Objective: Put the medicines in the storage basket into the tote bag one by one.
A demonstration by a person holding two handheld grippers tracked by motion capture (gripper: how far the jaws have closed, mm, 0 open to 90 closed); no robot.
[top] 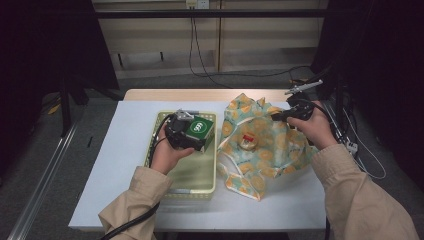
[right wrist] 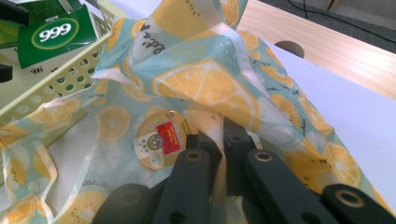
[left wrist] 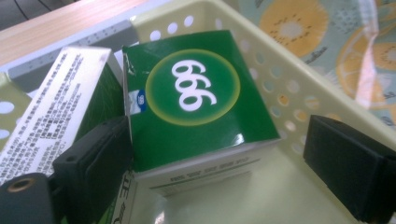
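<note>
Left gripper (left wrist: 210, 154) straddles green box (left wrist: 196, 98), basket (left wrist: 289, 93)

We see the high view dim at its edges: both sides and the top corners sink into near black, while the white counter (top: 125, 150) takes a soft, even light from above and throws only faint shadows. That picture is coarse and slightly soft. In the left gripper view the green box (left wrist: 196, 100) is fairly sharp and carries small glints of glare at its near edge, and the black tongs (left wrist: 224, 177) up close are blurred. In the right gripper view the fruit-print cloth (right wrist: 205, 84) is bright, translucent where light passes through, and its near corners go soft
</note>
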